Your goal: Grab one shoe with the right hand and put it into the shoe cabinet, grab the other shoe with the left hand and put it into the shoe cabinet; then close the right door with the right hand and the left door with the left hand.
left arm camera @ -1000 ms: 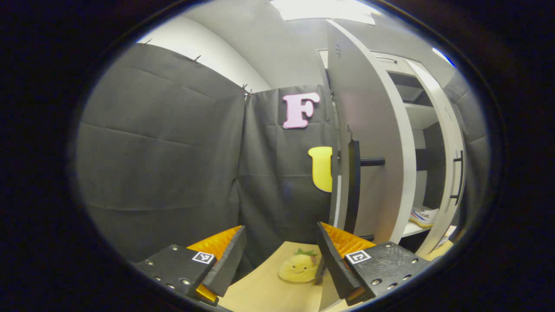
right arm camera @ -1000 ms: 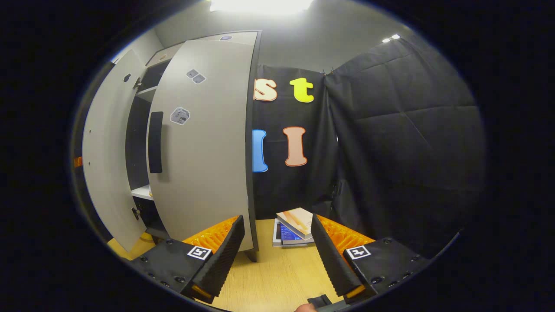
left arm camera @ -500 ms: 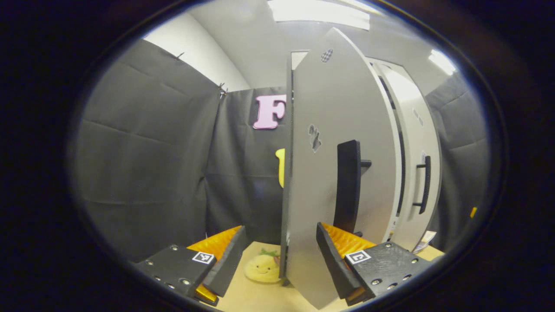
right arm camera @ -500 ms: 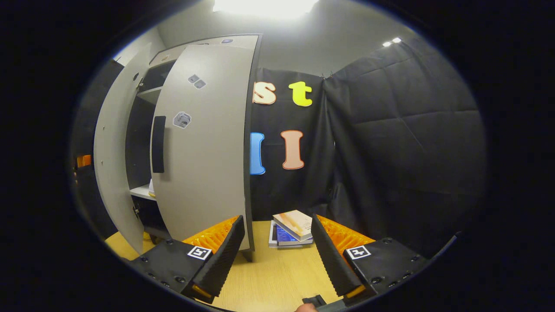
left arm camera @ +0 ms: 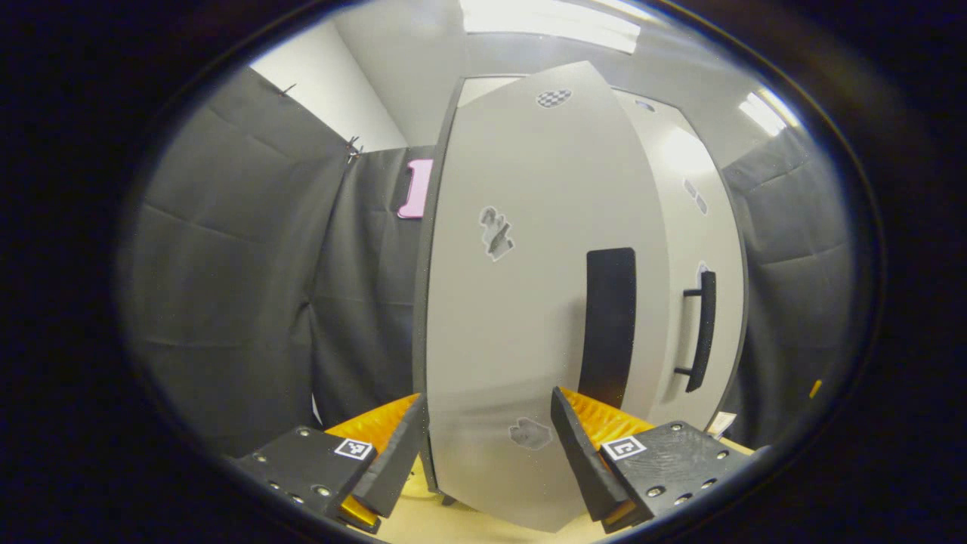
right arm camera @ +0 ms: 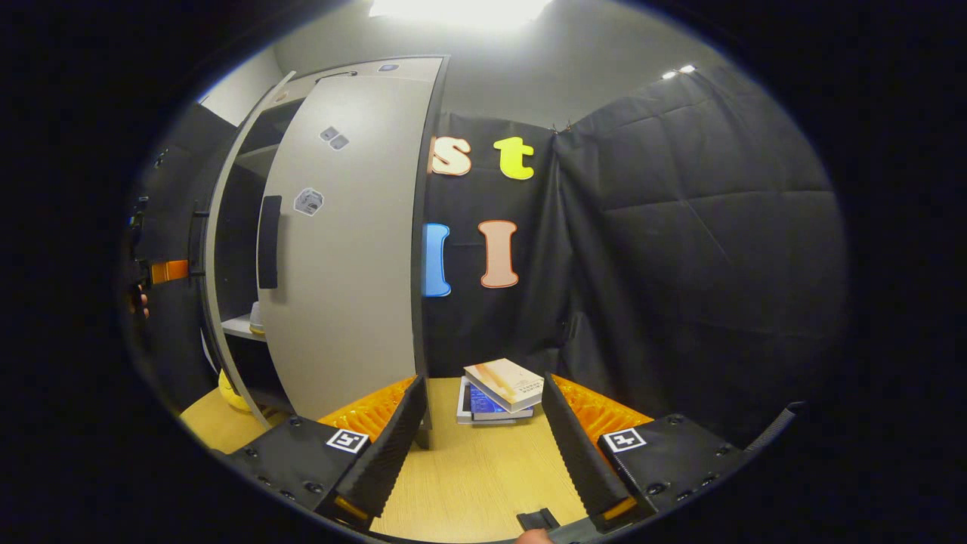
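Left tool (left arm camera: pixel 487 453) gapes wide before left door (left arm camera: pixel 514 317)

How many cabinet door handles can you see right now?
2. In the left gripper view, the left door's handle sits just above the left gripper, and the right door's handle is further right. Any others may be hidden.

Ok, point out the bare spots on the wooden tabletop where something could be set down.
The light wooden tabletop lies bare between the right tool and the stack of books. It is crowded beside the grey cabinet's right door, and at the left door, which the left tool faces closely.
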### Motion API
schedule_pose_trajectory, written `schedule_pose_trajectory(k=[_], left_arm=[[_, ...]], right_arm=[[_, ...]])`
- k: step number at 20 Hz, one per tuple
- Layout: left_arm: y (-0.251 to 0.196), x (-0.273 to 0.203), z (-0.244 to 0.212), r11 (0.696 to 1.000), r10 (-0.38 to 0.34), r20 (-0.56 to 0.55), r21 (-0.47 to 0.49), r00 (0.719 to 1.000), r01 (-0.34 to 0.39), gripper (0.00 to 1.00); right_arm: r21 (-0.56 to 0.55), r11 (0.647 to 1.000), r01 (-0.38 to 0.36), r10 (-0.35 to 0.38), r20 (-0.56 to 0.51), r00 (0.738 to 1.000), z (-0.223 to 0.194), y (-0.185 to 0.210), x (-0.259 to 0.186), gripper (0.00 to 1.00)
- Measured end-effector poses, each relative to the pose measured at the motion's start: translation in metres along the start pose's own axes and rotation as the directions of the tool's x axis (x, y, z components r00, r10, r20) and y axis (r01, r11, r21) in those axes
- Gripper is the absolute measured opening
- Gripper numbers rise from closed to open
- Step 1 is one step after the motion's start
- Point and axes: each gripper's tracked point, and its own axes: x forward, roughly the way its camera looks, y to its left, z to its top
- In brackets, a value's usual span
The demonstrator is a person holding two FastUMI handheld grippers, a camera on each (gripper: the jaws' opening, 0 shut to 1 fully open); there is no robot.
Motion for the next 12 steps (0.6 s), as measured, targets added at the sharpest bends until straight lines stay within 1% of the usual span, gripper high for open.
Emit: schedule_pose_trajectory(k=[5, 6, 7, 8, 9, 10, 11, 12], left_arm=[[-0.004, 0.005, -0.004, 1.0, -0.009, -0.003, -0.003, 1.0, 0.009, 0.98], [-0.005, 0.005, -0.006, 1.0, -0.017, -0.015, -0.006, 1.0, 0.017, 0.89], [-0.003, 0.004, -0.006, 1.0, -0.02, -0.021, -0.006, 1.0, 0.02, 0.92], [-0.002, 0.002, -0.004, 1.0, -0.022, -0.019, 0.0, 1.0, 0.022, 0.95], [0.003, -0.003, 0.0, 1.0, -0.026, -0.013, 0.006, 1.0, 0.026, 0.98], [0.007, -0.011, 0.002, 0.999, -0.032, -0.005, 0.015, 0.999, 0.032, 0.98], [0.013, -0.027, 0.003, 0.999, -0.036, -0.001, 0.027, 0.999, 0.036, 0.98], [0.018, -0.04, 0.005, 0.999, -0.035, 0.001, 0.037, 0.999, 0.035, 0.98]], right_arm=[[0.0, 1.0, -0.022, 0.022, -0.009, 1.0, -0.003, 0.012, 0.0, 0.96], [0.003, 1.0, -0.029, 0.029, -0.009, 1.0, -0.001, 0.015, -0.001, 0.96], [0.008, 0.999, -0.037, 0.037, -0.001, 0.999, 0.002, 0.019, -0.004, 0.94], [0.011, 0.999, -0.045, 0.045, 0.01, 0.999, 0.007, 0.023, -0.006, 0.97], [0.008, 0.999, -0.052, 0.052, 0.025, 0.998, 0.013, 0.027, -0.01, 0.96], [0.0, 0.998, -0.059, 0.059, 0.041, 0.997, 0.019, 0.03, -0.013, 0.96], [-0.007, 0.998, -0.064, 0.065, 0.057, 0.996, 0.025, 0.034, -0.017, 0.94], [-0.011, 0.997, -0.072, 0.073, 0.071, 0.995, 0.031, 0.038, -0.021, 0.96]])
